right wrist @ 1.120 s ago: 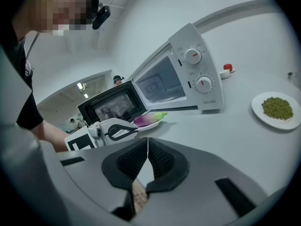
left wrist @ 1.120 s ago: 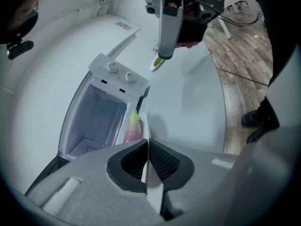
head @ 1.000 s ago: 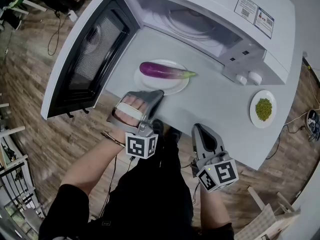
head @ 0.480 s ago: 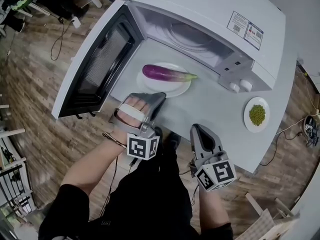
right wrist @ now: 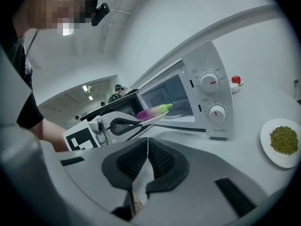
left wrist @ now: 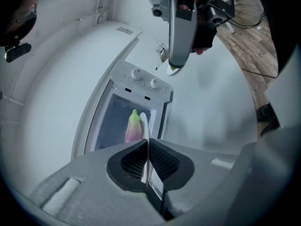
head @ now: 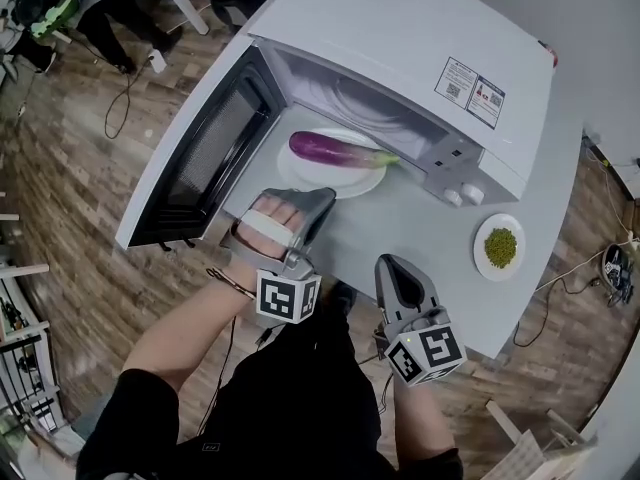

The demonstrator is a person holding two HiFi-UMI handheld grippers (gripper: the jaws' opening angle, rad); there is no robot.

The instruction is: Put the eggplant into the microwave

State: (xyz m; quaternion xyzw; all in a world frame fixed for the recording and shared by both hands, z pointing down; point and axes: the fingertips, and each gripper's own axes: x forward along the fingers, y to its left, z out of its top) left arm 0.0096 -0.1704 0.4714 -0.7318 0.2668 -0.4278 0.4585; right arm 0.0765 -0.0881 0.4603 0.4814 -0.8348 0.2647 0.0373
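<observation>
A purple eggplant (head: 335, 149) with a green stem lies on a white plate (head: 345, 182). My left gripper (head: 322, 197) is shut on the plate's near rim and holds it off the table, right at the mouth of the open microwave (head: 400, 28). In the left gripper view the thin plate edge (left wrist: 144, 124) runs between the jaws of the left gripper (left wrist: 147, 145), with the eggplant (left wrist: 133, 126) beyond. My right gripper (head: 391, 264) hangs shut and empty over the table's front edge, to the right. The right gripper view shows the eggplant (right wrist: 153, 111) and the left gripper (right wrist: 123, 126) ahead.
The microwave door (head: 200, 153) stands swung out to the left. Right of the microwave, a small plate of green peas (head: 499, 245) sits on the white table (head: 440, 258). A red thing (right wrist: 235, 80) shows behind the microwave. The table's edge and wooden floor lie near me.
Both grippers have risen. The plate with the eggplant has come up off the table and closer to the microwave's opening. The right gripper stays shut and empty.
</observation>
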